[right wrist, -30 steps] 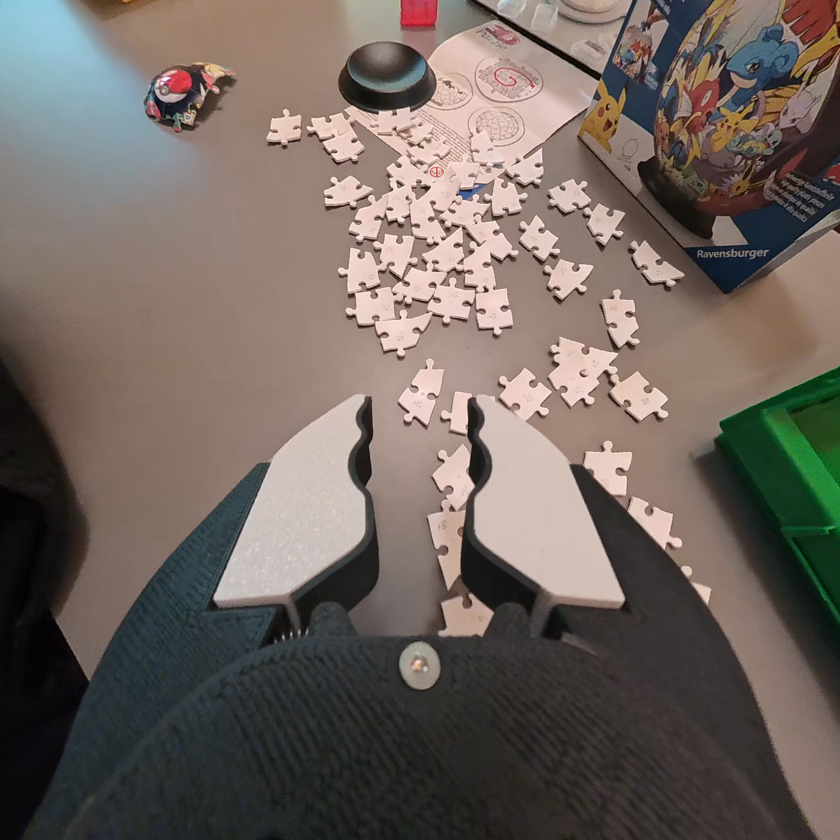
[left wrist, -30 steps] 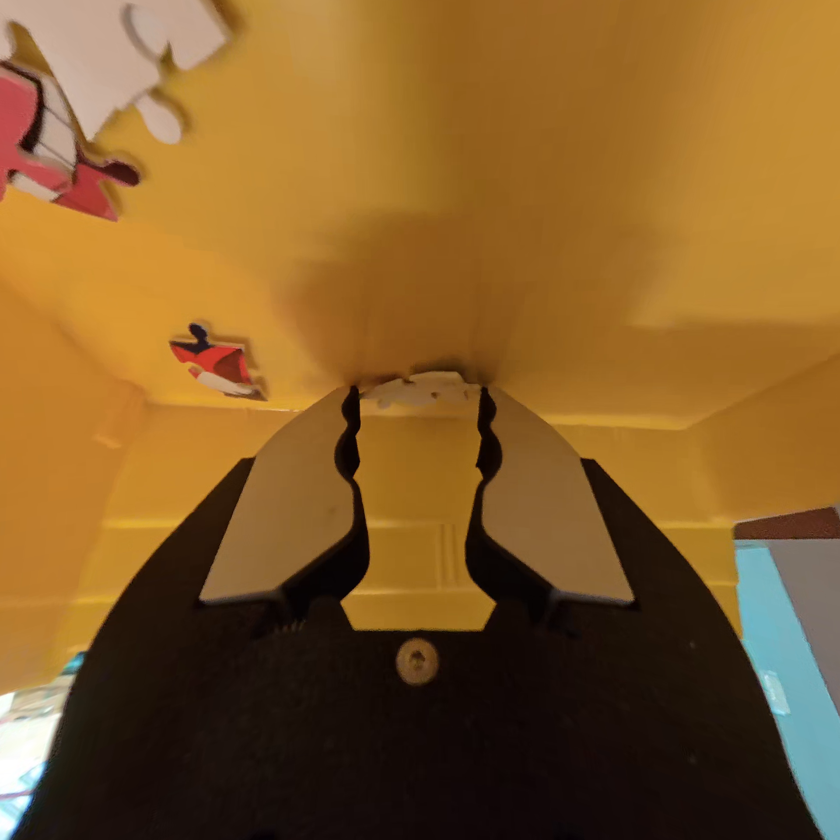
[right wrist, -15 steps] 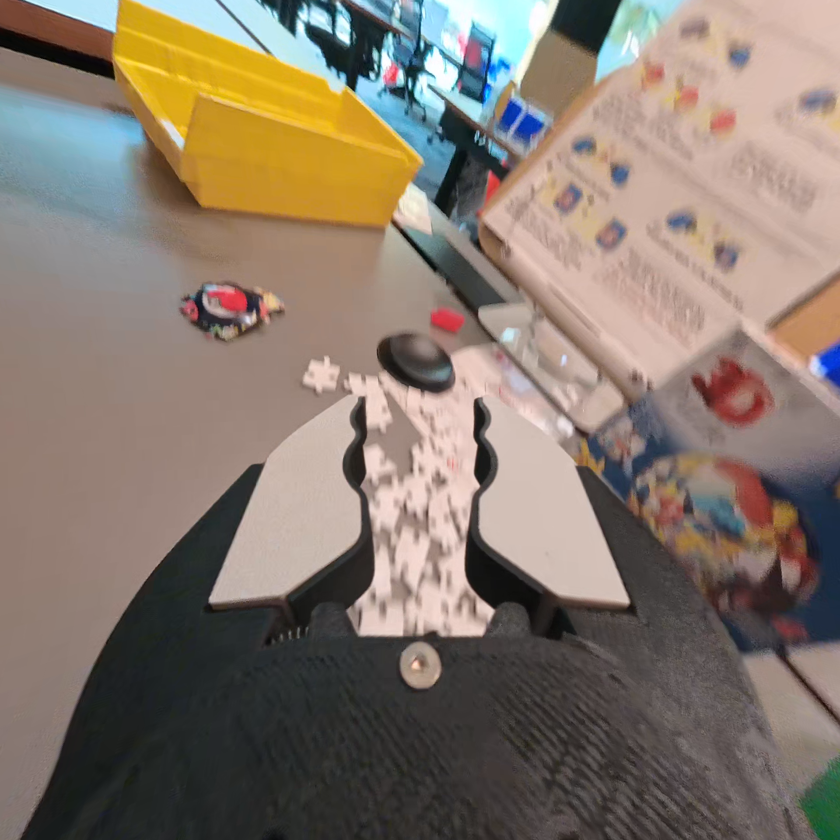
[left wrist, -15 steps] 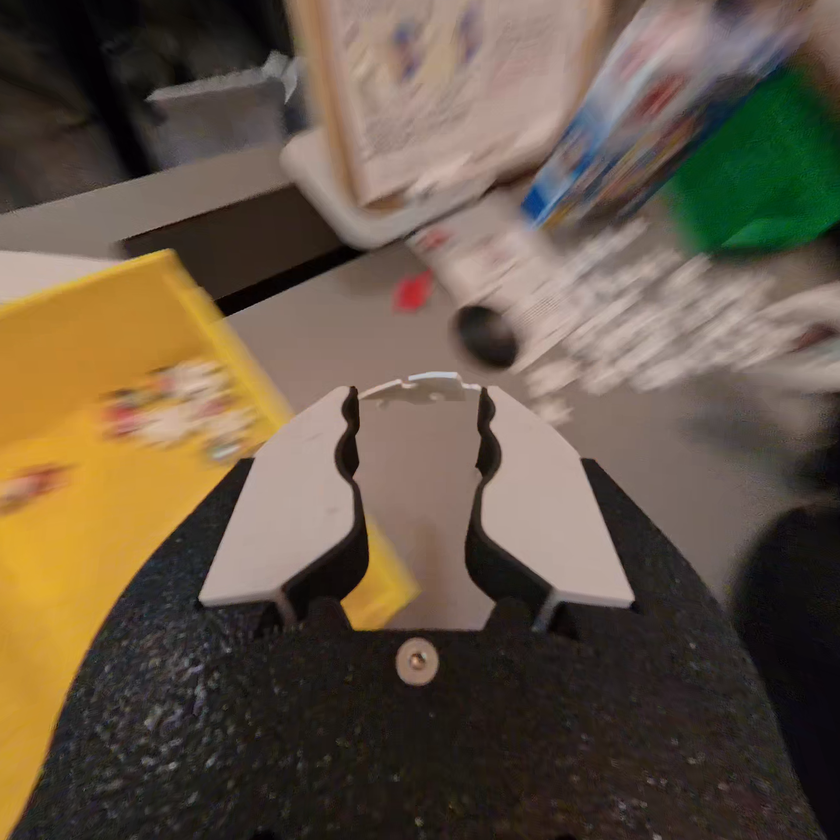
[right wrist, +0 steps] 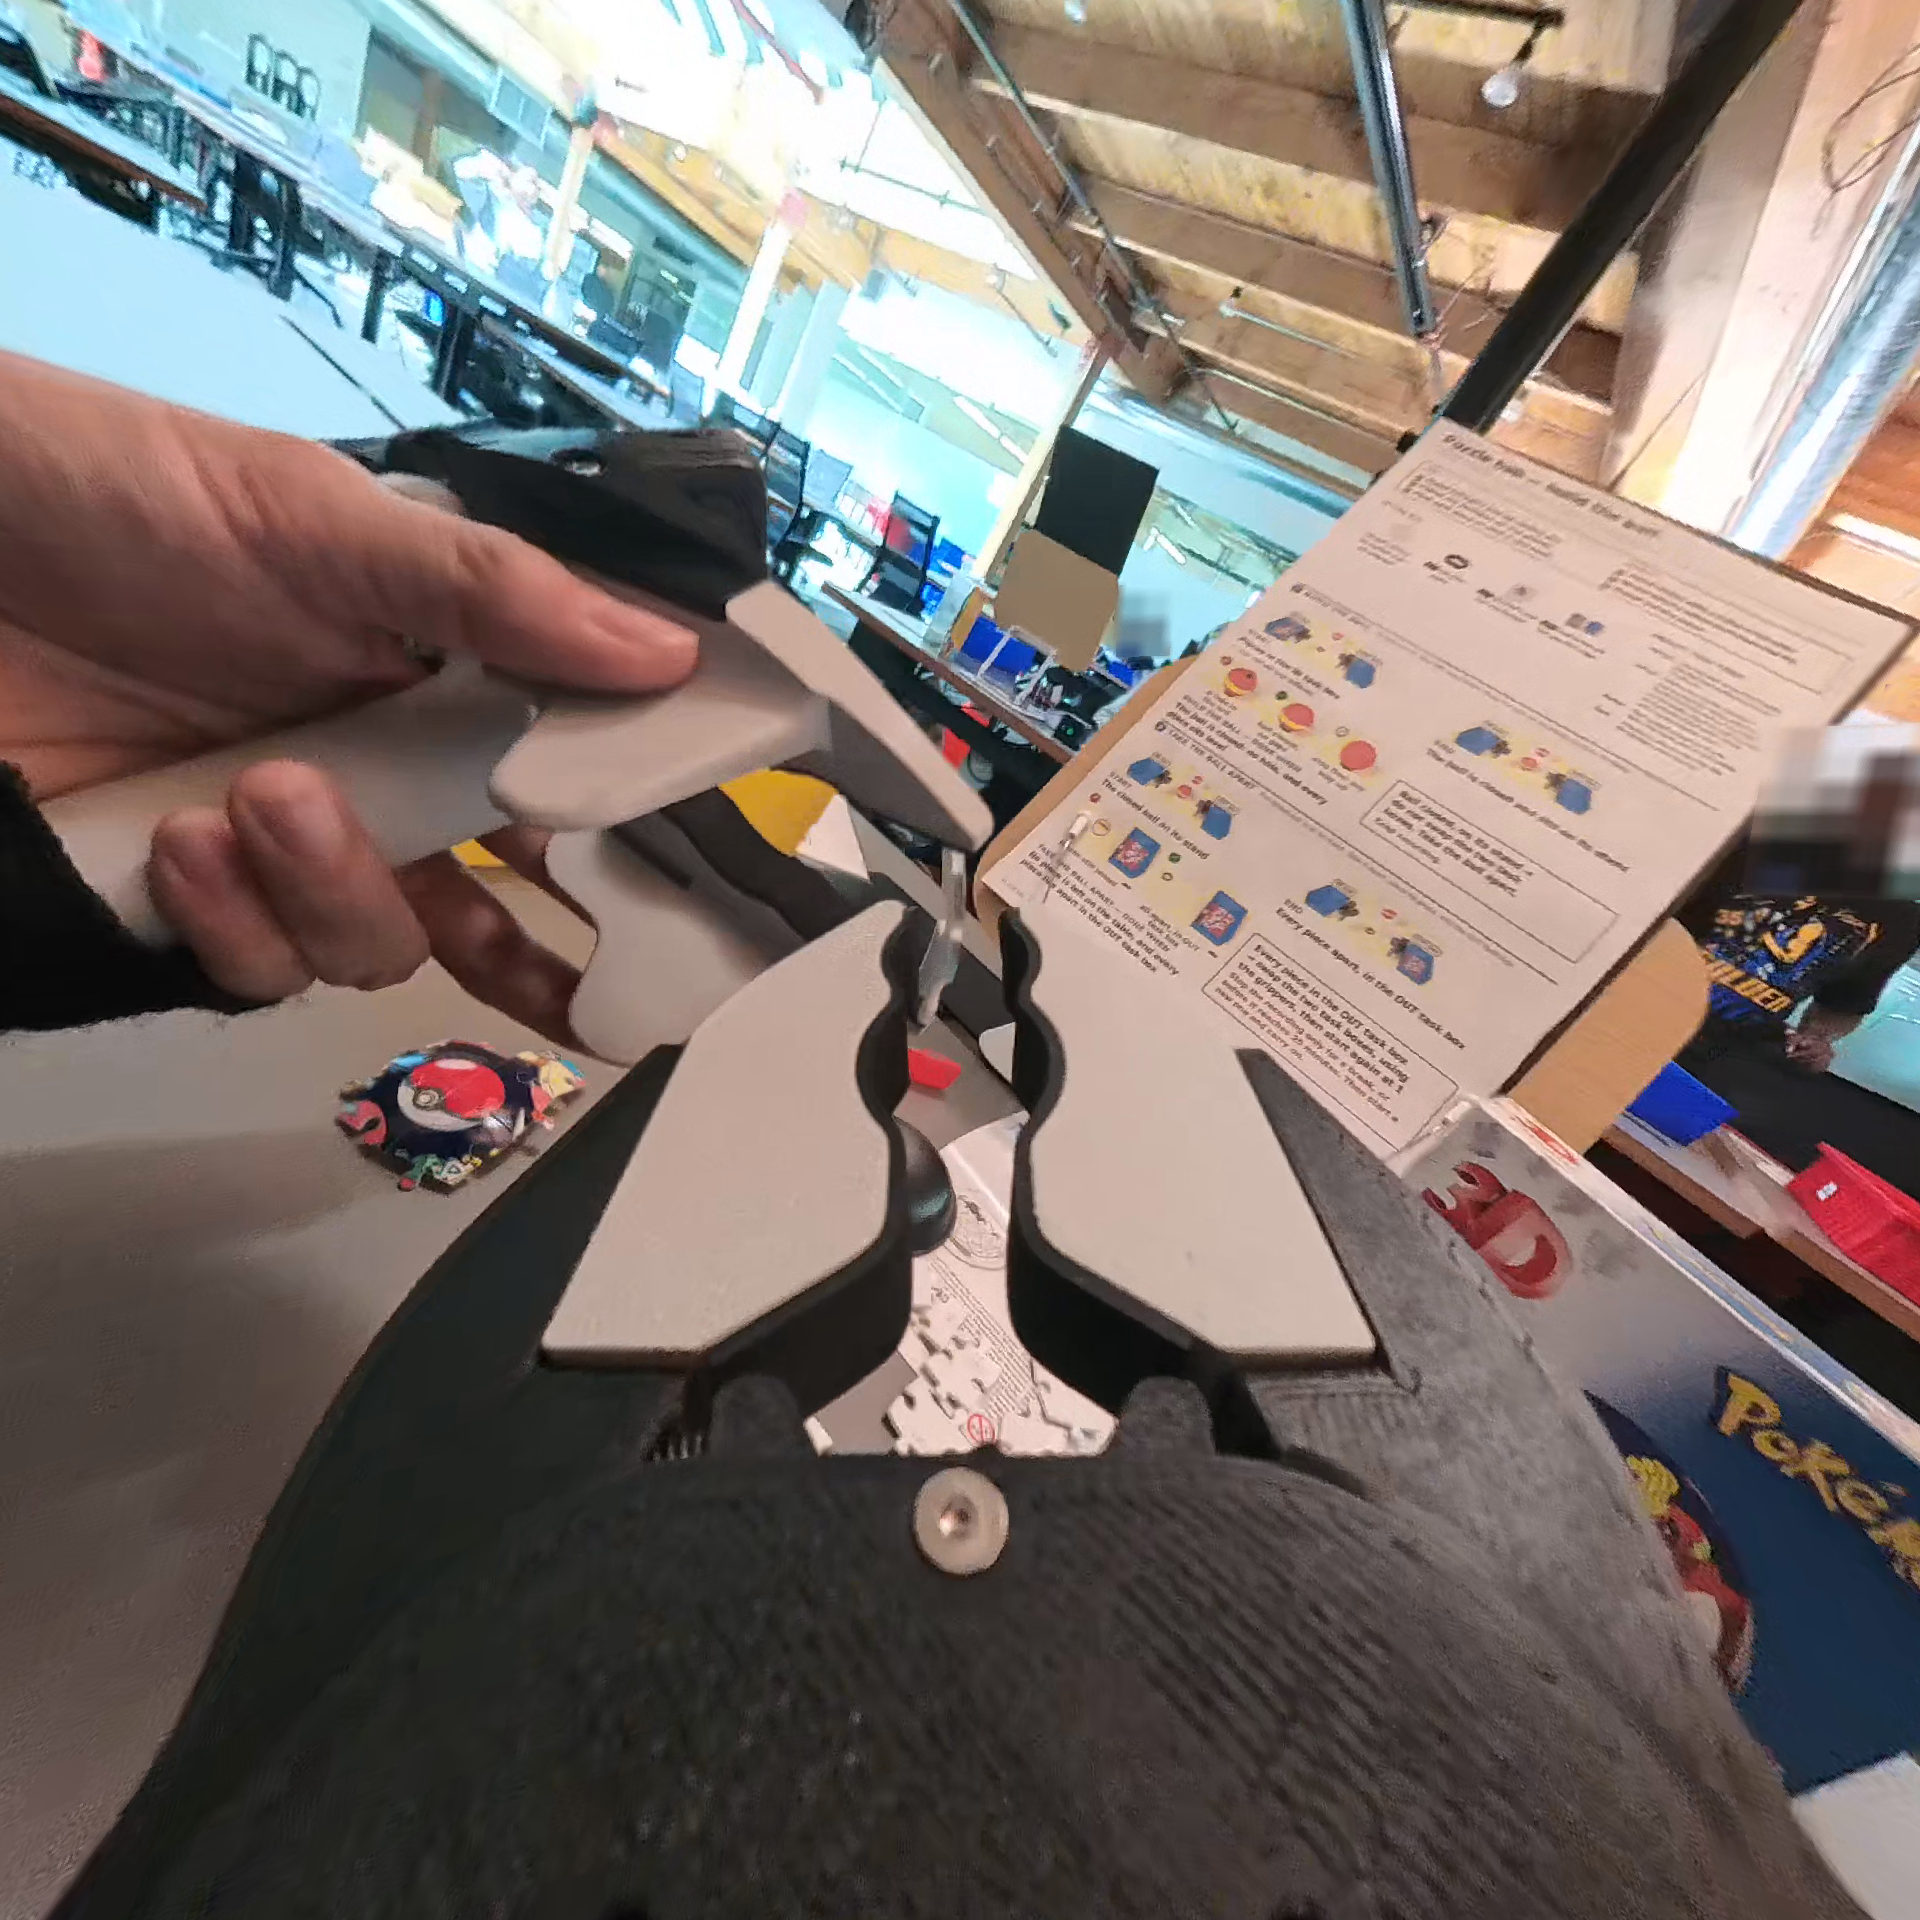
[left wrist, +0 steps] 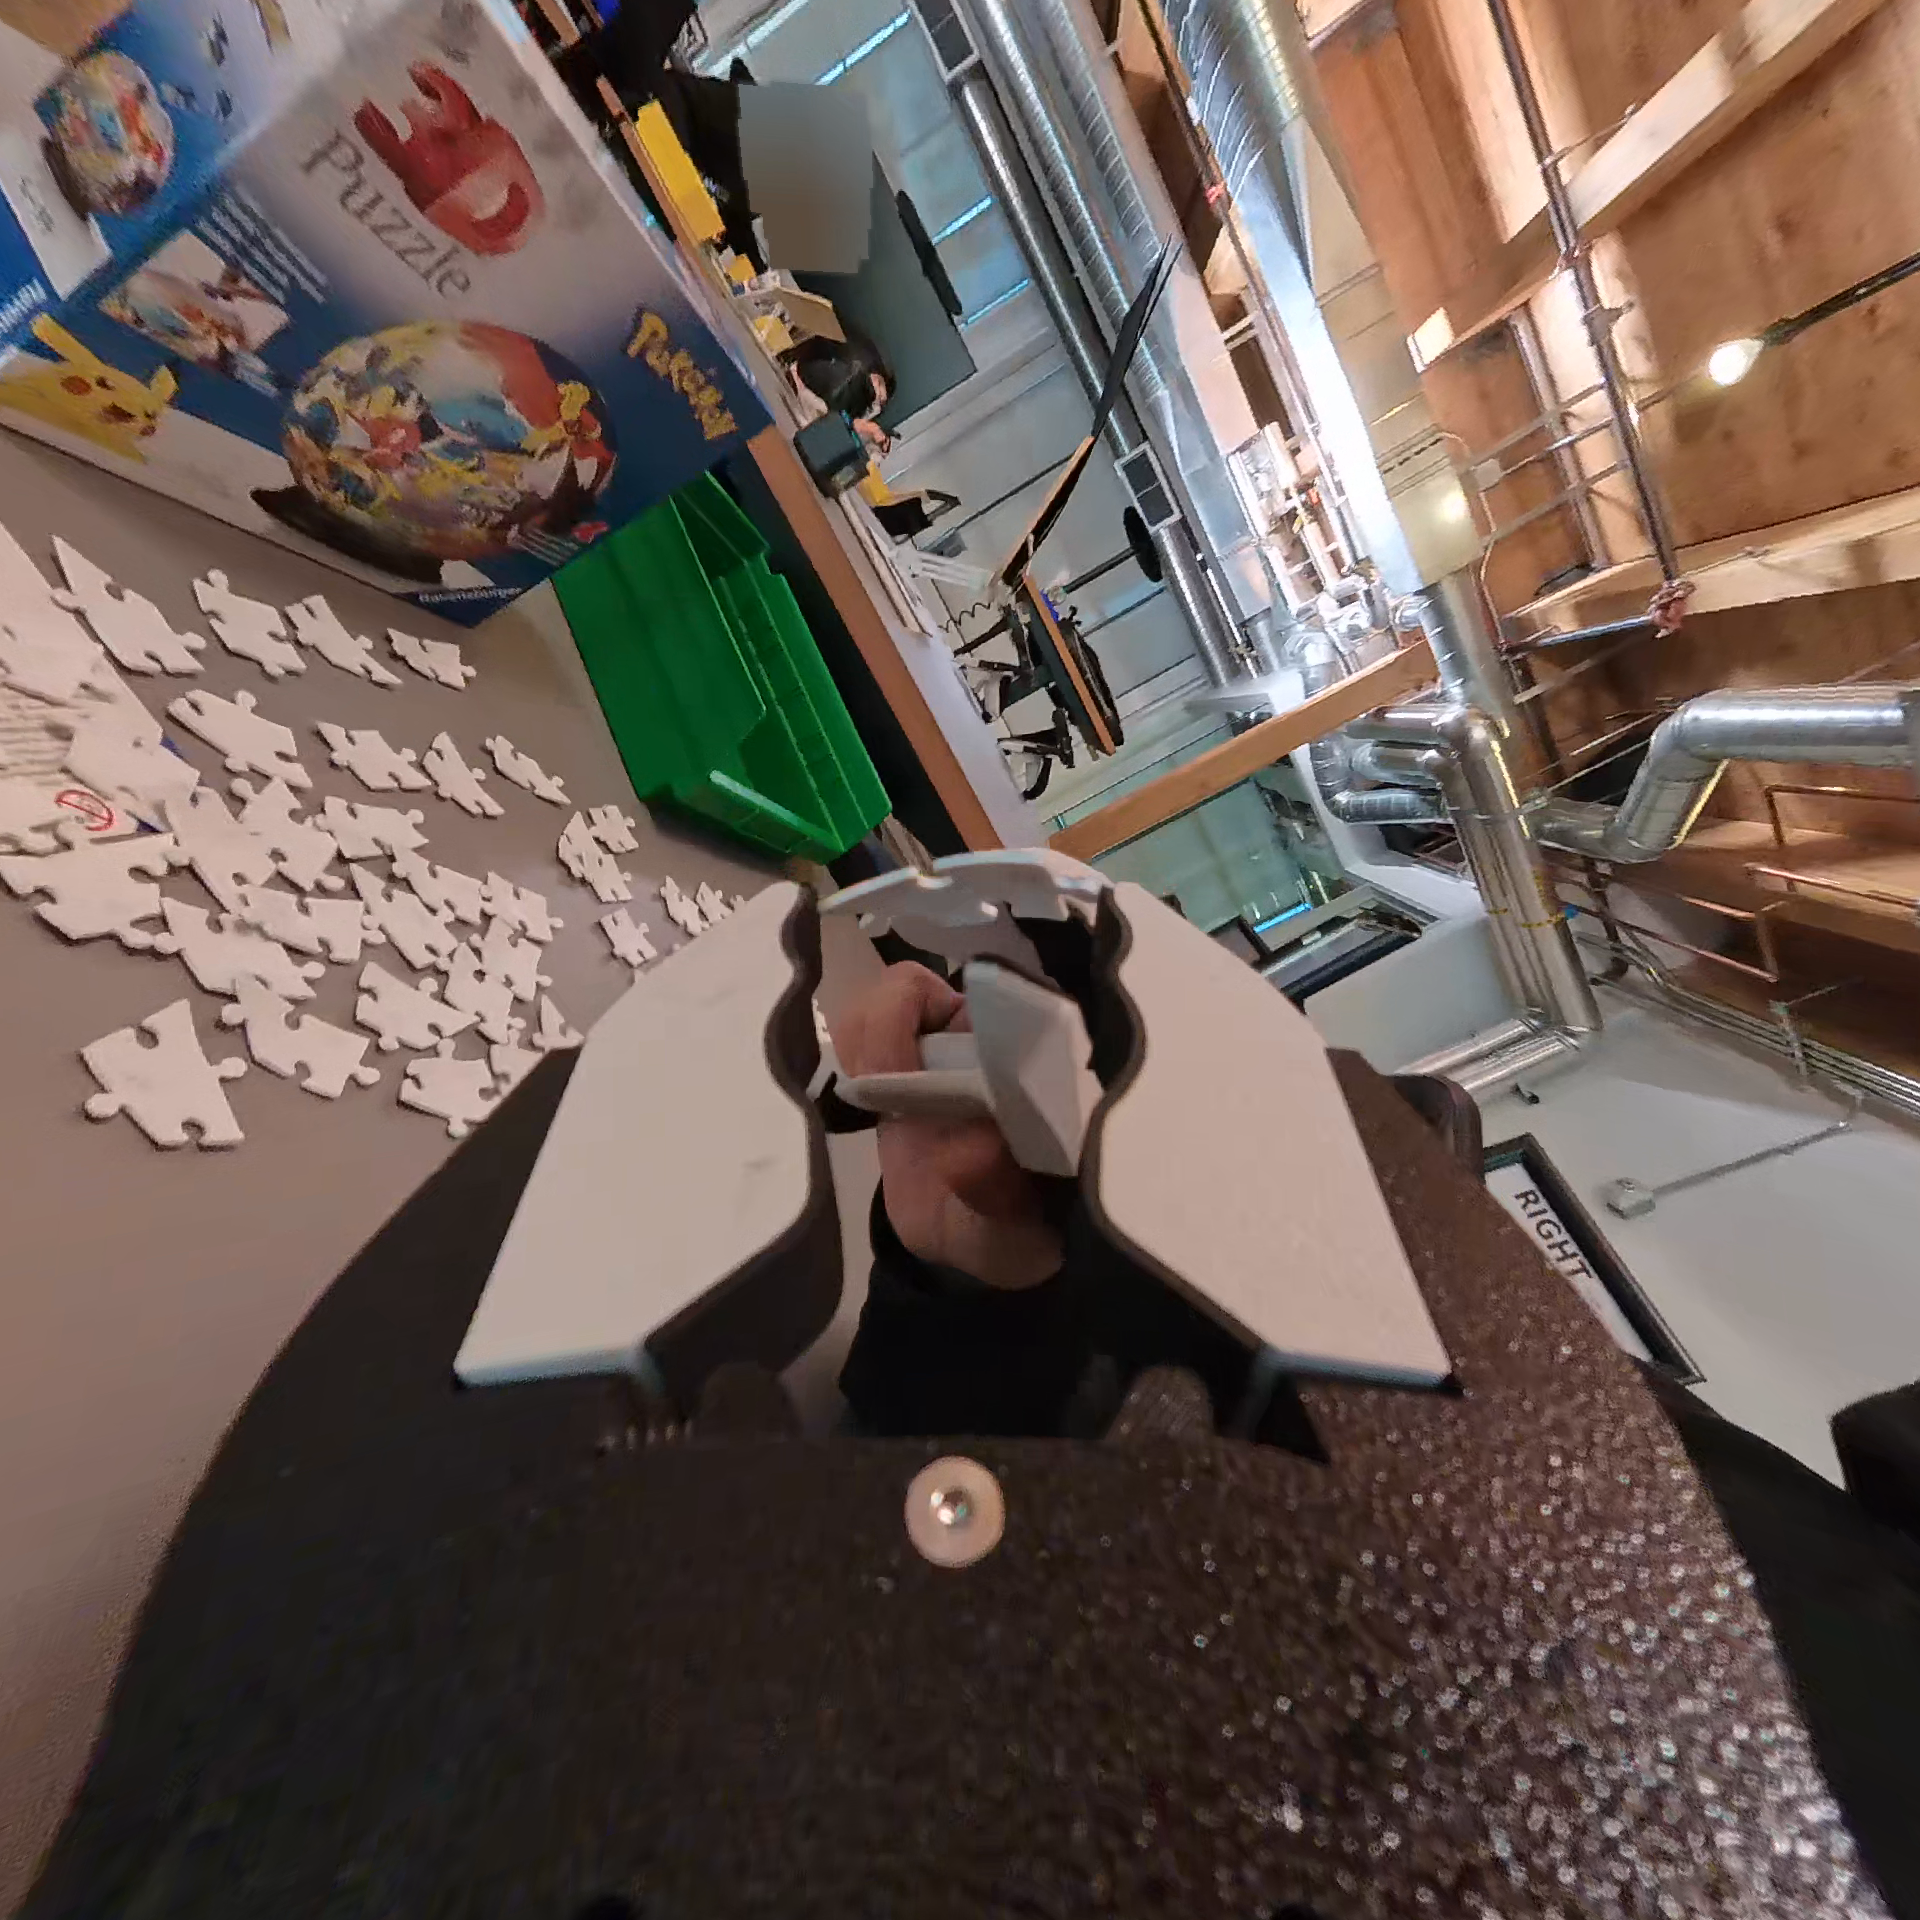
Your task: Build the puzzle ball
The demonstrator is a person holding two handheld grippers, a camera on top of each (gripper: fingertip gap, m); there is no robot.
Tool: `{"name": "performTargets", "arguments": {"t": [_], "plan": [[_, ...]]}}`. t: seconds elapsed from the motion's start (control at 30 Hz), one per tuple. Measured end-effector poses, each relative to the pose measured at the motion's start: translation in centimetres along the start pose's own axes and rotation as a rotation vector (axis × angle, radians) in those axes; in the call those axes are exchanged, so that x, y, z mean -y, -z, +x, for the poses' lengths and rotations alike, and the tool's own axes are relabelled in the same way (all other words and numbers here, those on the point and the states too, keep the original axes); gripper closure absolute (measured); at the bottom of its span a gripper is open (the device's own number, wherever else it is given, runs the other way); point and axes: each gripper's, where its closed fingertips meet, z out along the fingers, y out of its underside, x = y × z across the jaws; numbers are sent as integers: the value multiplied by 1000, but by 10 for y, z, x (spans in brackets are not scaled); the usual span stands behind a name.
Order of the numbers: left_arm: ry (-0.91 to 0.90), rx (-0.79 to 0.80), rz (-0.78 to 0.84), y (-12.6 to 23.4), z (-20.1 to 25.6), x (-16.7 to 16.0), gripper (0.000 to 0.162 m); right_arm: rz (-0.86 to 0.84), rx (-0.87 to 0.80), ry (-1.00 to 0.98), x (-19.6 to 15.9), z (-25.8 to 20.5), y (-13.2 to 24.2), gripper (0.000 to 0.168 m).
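Beside the puzzle box [left wrist: 343, 312] on the grey table [left wrist: 156, 1195], on the side away from the scattered pieces, stands a green bin [left wrist: 727, 675]; its inside cannot be seen from this angle. White puzzle pieces [left wrist: 312, 831] lie face down, spread across the table in front of the box, some over a printed sheet [left wrist: 42, 727]. Farther from the box, in the right wrist view, a small assembled patch of coloured pieces [right wrist: 457, 1107] rests on the table, and a black dome-shaped stand [right wrist: 925, 1184] sits on the printed sheet. Behind the box leans an instruction board [right wrist: 1403, 779]. Around it all is a large hall with timber ceiling beams, metal ducts and rows of desks.

Above the table, the left gripper [left wrist: 961, 904] pinches one white puzzle piece [left wrist: 966, 883] at its fingertips, jaws narrowed onto the piece's edges. The right gripper [right wrist: 951, 920] has its jaws parted with nothing clamped; the held piece [right wrist: 940, 935], seen edge-on, hangs in the gap between its tips. A hand [right wrist: 260, 644] grips the left gripper's handle.
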Motion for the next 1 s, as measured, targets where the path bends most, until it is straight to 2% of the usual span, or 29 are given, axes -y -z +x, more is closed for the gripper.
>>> {"name": "performTargets", "arguments": {"t": [0.1, 0.17, 0.27, 0.4, 0.5, 0.63, 0.73, 0.87, 1.0], "plan": [[10, -6, -33, -8, 1, -10, 113, -15, -16, 14, -5, 3, 6, 157], [-1, 13, -48, -12, -2, -16, 113, -3, -14, 36, -5, 2, 9, 166], [19, 14, -36, -14, -3, -19, 113, -17, -7, 44, -7, 1, 12, 166], [-4, 10, -47, -16, -1, -23, 112, -9, 33, -81, -8, 3, 17, 166], [-92, 11, -34, -16, 2, -21, 109, -10, 91, -303, -15, 14, 27, 166], [-295, 44, 27, -9, 7, -11, 109, 31, 196, -844, -30, 41, 49, 166], [-452, 98, -27, -12, 2, -18, 115, 137, 289, -1190, -34, 56, 65, 166], [-562, 80, -137, -31, 4, -43, 126, 160, 379, -1407, -42, 52, 70, 166], [-610, 89, -288, -49, 0, -71, 131, 165, 471, -1457, -37, 40, 71, 166]]}}
